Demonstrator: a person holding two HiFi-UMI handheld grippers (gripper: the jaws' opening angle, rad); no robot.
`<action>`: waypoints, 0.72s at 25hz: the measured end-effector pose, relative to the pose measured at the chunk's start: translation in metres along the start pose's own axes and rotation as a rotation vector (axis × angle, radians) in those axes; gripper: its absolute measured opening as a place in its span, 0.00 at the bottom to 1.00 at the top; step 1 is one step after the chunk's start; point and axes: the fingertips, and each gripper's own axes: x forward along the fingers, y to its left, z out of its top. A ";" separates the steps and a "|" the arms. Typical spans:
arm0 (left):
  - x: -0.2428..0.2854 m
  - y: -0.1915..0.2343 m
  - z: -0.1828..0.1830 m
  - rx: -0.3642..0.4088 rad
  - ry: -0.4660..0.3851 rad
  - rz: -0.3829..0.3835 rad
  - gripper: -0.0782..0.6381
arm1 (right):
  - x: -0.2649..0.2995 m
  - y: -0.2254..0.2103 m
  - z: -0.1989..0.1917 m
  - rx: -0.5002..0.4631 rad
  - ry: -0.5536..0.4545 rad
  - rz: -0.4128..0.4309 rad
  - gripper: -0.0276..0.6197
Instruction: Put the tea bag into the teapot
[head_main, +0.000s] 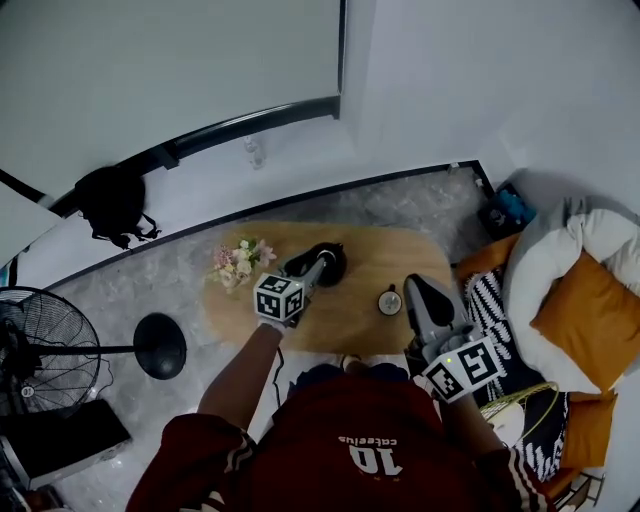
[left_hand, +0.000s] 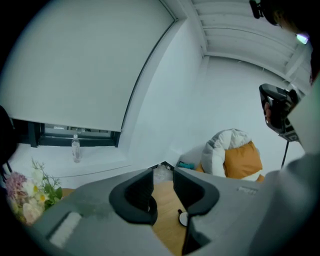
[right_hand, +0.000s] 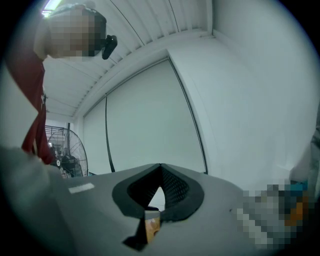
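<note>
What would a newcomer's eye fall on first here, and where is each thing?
First, the two marker-cubed tools: the left hand-held gripper, jaws apart and empty, by the black teapot on the oval wooden table, and the right hand-held gripper, jaws together, at the table's right end. Then the flower bouquet at the table's left end and the orange cushion on the beanbag at the right.

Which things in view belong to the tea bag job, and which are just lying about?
Job in hand:
black teapot
small round lid-like piece beside it
left gripper, jaws apart
right gripper, jaw tips together
No tea bag can be clearly made out.

Just lying about:
flowers
floor fan
black bag
orange cushion
clear bottle
</note>
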 end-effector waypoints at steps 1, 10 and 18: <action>-0.006 -0.003 0.004 0.004 -0.011 -0.001 0.27 | -0.002 0.005 0.003 -0.005 -0.007 0.003 0.05; -0.066 -0.039 0.037 0.036 -0.107 0.000 0.27 | -0.023 0.049 0.033 -0.027 -0.046 0.024 0.05; -0.130 -0.072 0.067 0.100 -0.174 0.000 0.27 | -0.046 0.083 0.047 -0.037 -0.088 0.031 0.05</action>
